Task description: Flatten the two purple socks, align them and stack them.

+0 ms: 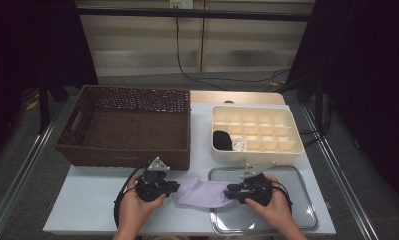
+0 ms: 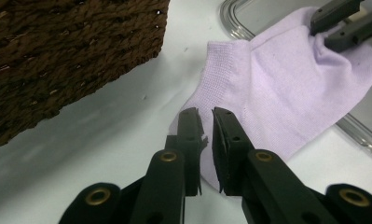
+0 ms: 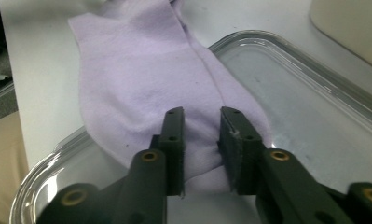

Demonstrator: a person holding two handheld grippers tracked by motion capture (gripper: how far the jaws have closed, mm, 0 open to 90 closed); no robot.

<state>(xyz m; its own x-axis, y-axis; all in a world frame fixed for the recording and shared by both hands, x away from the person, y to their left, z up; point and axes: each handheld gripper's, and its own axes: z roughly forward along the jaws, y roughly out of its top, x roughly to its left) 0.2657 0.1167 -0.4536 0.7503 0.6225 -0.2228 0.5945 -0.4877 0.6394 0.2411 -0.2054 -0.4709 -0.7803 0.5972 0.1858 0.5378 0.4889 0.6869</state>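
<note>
Two ends of a lilac sock [image 1: 201, 193] pinched, long axis running left to right across the lower middle of the high view. Left gripper [image 1: 168, 187] nearly closed on the left end over the table [image 1: 92, 200]; right gripper [image 1: 233, 191] narrowed on a bunched fold at the right end, over the clear tray [image 1: 307, 210]. Wicker basket [image 1: 127, 125] upper left, divided box [image 1: 257, 132] upper right. Nothing between.
</note>
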